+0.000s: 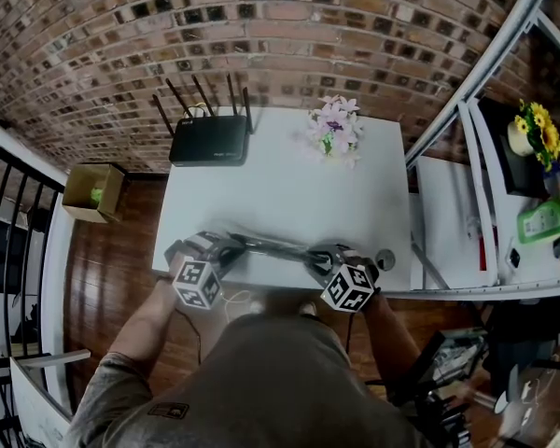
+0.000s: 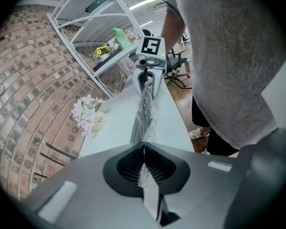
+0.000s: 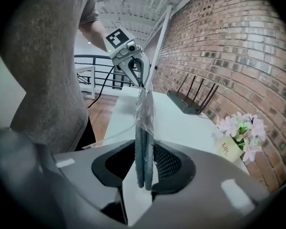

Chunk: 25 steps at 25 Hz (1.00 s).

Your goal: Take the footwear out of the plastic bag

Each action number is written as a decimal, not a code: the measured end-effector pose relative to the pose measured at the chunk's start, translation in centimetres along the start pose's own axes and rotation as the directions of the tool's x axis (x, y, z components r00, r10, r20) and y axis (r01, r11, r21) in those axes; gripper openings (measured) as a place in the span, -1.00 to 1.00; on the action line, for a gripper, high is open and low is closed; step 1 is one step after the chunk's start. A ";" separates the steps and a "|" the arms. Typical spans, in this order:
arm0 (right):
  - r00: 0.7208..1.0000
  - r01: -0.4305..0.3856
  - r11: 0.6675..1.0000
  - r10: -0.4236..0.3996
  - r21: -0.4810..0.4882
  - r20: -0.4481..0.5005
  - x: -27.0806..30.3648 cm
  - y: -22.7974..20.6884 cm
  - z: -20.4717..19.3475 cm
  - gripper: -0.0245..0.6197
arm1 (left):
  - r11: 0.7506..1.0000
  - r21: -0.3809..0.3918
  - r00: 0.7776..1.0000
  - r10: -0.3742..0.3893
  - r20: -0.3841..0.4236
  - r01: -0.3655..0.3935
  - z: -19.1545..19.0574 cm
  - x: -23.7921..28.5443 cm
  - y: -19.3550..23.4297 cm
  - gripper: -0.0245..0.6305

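A clear plastic bag (image 1: 271, 245) hangs stretched between my two grippers over the front edge of the white table (image 1: 280, 189). Inside it lies grey footwear (image 3: 144, 147), seen edge-on as two thin soles. My left gripper (image 2: 144, 163) is shut on the thin film of the bag (image 2: 144, 120) at its left end. My right gripper (image 3: 144, 168) grips the grey soles, with the crinkled bag (image 3: 144, 106) running away from it to the left gripper (image 3: 139, 80). In the head view the left gripper (image 1: 226, 246) and the right gripper (image 1: 319, 255) face each other.
A black router (image 1: 208, 140) with antennas stands at the table's back left. A small pot of pink flowers (image 1: 334, 129) is at the back right. A white shelf (image 1: 490, 203) with bottles and yellow flowers is on the right. A cardboard box (image 1: 93, 192) sits on the floor on the left.
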State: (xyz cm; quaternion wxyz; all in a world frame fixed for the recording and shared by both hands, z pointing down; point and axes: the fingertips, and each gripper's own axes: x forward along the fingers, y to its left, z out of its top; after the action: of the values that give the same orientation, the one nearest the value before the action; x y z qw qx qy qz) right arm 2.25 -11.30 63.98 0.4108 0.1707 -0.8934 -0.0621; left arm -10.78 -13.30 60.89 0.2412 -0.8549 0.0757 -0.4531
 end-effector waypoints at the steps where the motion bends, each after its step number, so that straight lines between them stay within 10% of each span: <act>1: 1.000 0.002 1.000 -0.002 -0.006 -0.001 -0.1 0.0 0.0 -0.52 | 1.000 -0.001 1.000 0.001 -0.003 -0.001 -0.2 -0.1 0.0 -0.92; 25: 0.998 -0.028 1.000 0.028 0.014 -0.053 -1.1 -0.4 -1.8 -0.29 | 0.998 -0.065 1.000 0.026 0.013 -0.025 -1.5 -0.6 0.7 -0.92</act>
State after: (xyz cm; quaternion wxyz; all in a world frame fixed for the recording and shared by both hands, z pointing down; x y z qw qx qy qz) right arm 4.38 -11.25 64.32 0.4340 0.1624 -0.8850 -0.0462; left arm -12.27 -14.23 60.86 0.2196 -0.8643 0.0994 -0.4415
